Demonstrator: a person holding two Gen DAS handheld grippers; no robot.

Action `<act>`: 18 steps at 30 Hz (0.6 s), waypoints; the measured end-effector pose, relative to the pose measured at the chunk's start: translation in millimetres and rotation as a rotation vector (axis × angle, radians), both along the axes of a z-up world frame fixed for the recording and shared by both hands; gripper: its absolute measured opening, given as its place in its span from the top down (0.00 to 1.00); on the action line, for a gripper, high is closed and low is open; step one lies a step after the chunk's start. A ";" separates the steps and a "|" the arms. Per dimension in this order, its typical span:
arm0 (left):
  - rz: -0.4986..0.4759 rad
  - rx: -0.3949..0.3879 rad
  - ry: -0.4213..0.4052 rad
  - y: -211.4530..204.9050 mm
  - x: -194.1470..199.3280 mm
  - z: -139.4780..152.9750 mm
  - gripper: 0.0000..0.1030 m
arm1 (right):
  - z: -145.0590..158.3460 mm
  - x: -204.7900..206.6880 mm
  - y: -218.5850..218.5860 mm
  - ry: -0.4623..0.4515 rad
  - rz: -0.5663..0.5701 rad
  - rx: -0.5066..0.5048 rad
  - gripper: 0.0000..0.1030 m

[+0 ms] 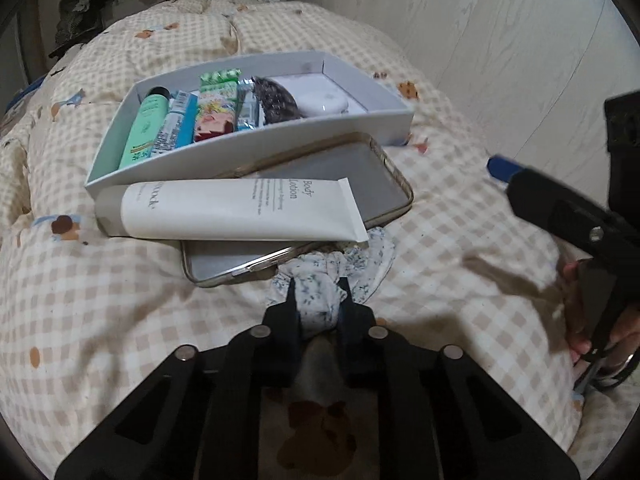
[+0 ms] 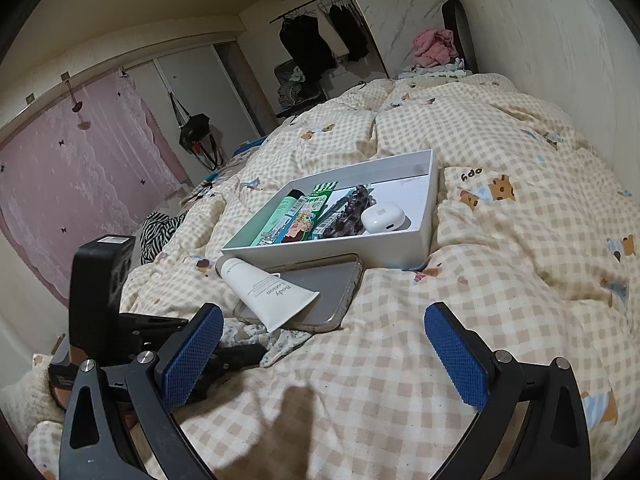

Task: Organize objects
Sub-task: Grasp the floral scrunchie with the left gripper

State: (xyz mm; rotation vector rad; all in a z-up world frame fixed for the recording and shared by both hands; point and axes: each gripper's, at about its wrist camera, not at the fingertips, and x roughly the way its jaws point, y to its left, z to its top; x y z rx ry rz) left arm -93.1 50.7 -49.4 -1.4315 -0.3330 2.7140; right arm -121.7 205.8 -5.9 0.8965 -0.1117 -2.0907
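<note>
A white tray (image 1: pixel 372 126) lies on the bed and holds a green bottle (image 1: pixel 142 130), snack packs (image 1: pixel 216 112), a dark hair claw (image 1: pixel 276 98) and a white earbud case (image 1: pixel 322 96). In front of it a white body lotion tube (image 1: pixel 240 210) lies across a phone (image 1: pixel 360 172) in a clear case. My left gripper (image 1: pixel 318 298) is shut on a floral scrunchie (image 1: pixel 320 280) at the phone's near edge. My right gripper (image 2: pixel 324 344) is open and empty above the quilt, right of the phone (image 2: pixel 328 292). The tray (image 2: pixel 400 246) and the lotion tube (image 2: pixel 268 294) also show in the right wrist view.
The checked quilt (image 2: pixel 500 280) covers the whole bed. A pale wall (image 1: pixel 500 40) runs along the right side. Clothes hang on a rail (image 2: pixel 316 40) at the far end, and a pink curtain (image 2: pixel 72 184) is at the left.
</note>
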 end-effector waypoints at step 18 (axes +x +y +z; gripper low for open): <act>0.052 0.136 0.386 -27.7 56.3 75.4 0.86 | -2.3 -1.9 4.8 -0.011 -0.005 -0.017 0.00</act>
